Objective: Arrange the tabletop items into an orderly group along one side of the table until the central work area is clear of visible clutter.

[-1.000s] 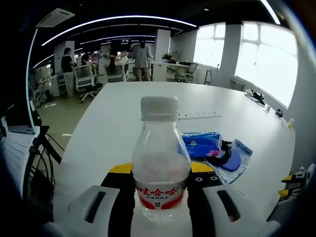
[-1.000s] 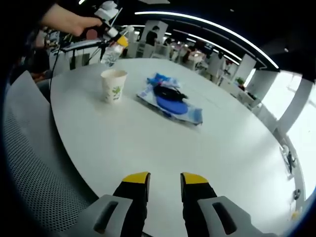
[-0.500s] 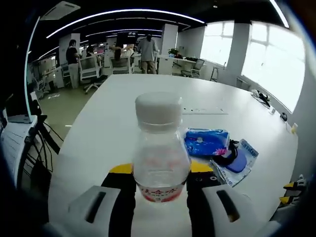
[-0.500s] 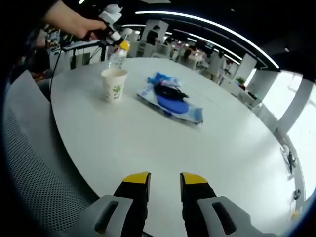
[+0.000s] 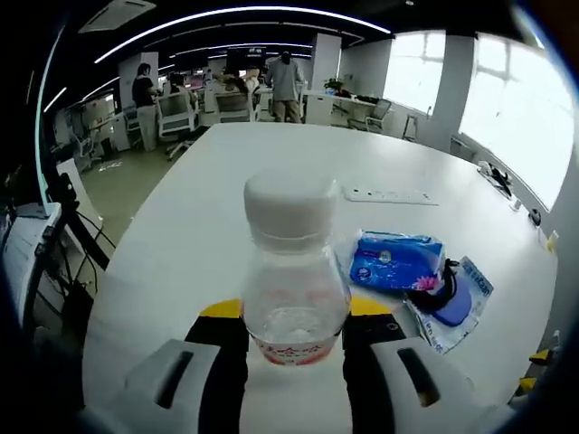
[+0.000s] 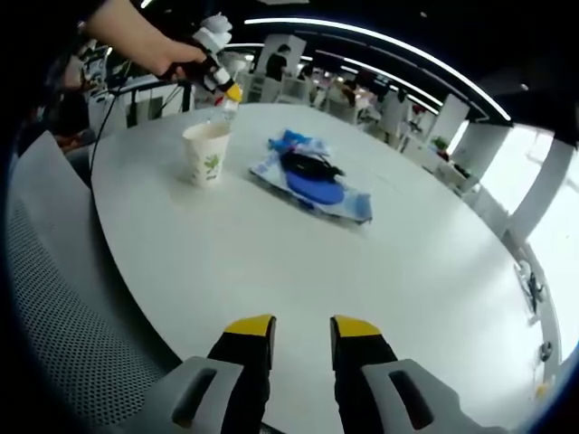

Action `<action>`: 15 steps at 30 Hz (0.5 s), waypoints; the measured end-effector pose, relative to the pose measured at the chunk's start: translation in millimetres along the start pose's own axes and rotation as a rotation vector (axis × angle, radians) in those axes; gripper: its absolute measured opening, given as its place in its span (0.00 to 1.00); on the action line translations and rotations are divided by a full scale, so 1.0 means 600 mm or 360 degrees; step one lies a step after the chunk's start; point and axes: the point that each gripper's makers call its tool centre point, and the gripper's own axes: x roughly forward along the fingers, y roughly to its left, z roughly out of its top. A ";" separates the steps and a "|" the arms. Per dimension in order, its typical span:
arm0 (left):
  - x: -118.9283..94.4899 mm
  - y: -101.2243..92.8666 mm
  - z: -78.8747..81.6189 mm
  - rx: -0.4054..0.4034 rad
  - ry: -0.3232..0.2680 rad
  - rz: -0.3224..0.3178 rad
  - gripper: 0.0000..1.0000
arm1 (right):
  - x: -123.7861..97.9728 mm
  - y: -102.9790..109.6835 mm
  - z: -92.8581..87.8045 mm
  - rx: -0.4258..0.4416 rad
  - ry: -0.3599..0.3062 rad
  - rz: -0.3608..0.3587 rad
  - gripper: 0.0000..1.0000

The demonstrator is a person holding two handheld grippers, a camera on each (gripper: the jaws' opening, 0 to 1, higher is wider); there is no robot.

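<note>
A clear plastic water bottle (image 5: 294, 262) with a white cap and red label stands upright between the jaws of my left gripper (image 5: 294, 312), which is shut on it. In the right gripper view a hand holds that left gripper (image 6: 217, 74) with the bottle (image 6: 224, 107) low, just behind a paper cup (image 6: 206, 154). A blue tissue pack (image 5: 395, 262) lies to the bottle's right, beside a dark blue flat item on a plastic bag (image 5: 452, 303). My right gripper (image 6: 302, 330) hovers over the near table edge, jaws slightly apart with nothing between them.
The round white table (image 6: 380, 262) has a white power strip (image 5: 389, 194) set further back. The blue pile (image 6: 312, 181) lies right of the cup. A grey mesh chair (image 6: 54, 298) stands by the near edge. Office desks, chairs and people fill the background.
The left gripper has carried the bottle down and right, from above the paper cup to just behind it. The right gripper has stayed where it was.
</note>
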 end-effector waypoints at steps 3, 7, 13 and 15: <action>0.003 0.003 -0.001 -0.0013 0.0006 0.0012 0.39 | -0.001 0.002 0.000 0.0006 0.0006 0.0006 0.24; 0.002 0.011 -0.010 -0.0030 0.0018 0.0070 0.39 | -0.002 0.002 0.002 0.0019 -0.0003 0.0004 0.26; -0.002 0.014 -0.014 -0.0059 -0.0011 0.0101 0.39 | -0.002 0.001 0.005 0.0044 -0.0016 0.0001 0.30; -0.003 0.014 -0.015 -0.0050 -0.0021 0.0108 0.39 | -0.002 0.001 0.005 0.0050 -0.0014 0.0002 0.30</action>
